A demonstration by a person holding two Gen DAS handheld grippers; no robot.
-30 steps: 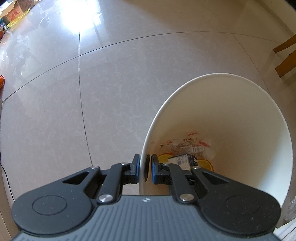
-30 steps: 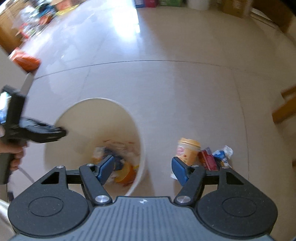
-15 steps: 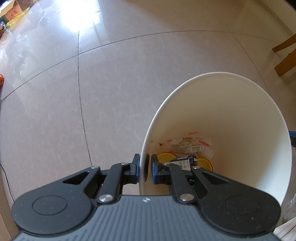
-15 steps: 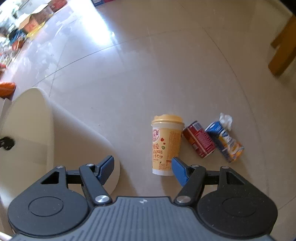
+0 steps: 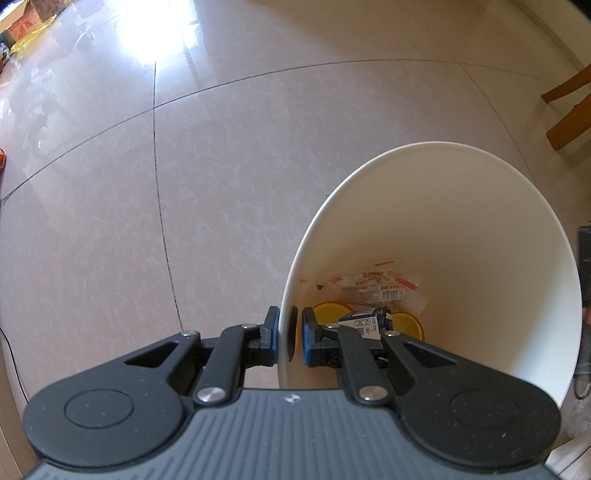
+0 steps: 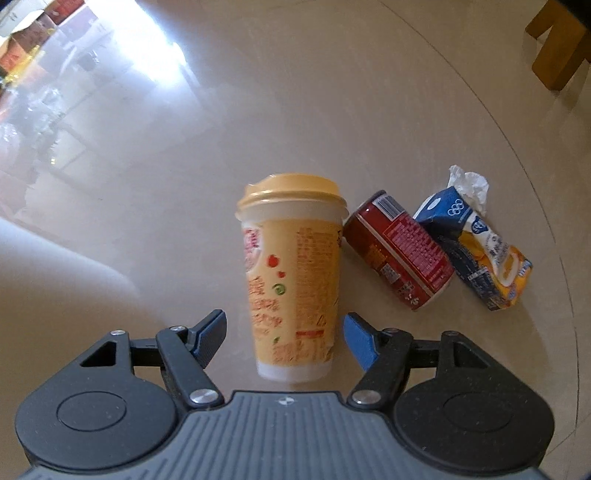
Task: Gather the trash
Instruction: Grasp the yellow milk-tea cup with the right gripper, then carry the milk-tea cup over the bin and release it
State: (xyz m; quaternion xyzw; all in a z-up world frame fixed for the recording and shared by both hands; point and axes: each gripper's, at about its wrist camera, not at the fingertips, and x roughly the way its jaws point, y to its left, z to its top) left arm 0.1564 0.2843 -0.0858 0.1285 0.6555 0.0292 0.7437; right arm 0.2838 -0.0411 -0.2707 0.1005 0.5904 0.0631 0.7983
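Observation:
A white bin (image 5: 480, 206) stands on the tiled floor, and my left gripper (image 5: 288, 334) is shut on its near rim, one pad outside and one inside. Inside lie wrappers (image 5: 373, 286), a small blue carton (image 5: 365, 319) and orange lids. In the right wrist view a yellow lidded cup (image 6: 293, 273) stands upright on the floor. My right gripper (image 6: 284, 336) is low around the cup's base with its jaws opening; the cup stands between the pads, with gaps on both sides. A red can (image 6: 400, 249) and a blue-and-orange carton (image 6: 476, 243) lie just right of the cup.
Crumpled white tissue (image 6: 469, 182) sticks out of the carton's top. The bin's pale wall (image 6: 55, 258) shows at the left. Wooden chair legs (image 6: 557, 51) stand at the far right, also wooden legs (image 5: 569, 110). Boxes and bags (image 6: 26, 33) lie far off at the upper left.
My right gripper has come down from above the bin to the cup, which now sits between wider jaws. The left gripper and bin have not moved.

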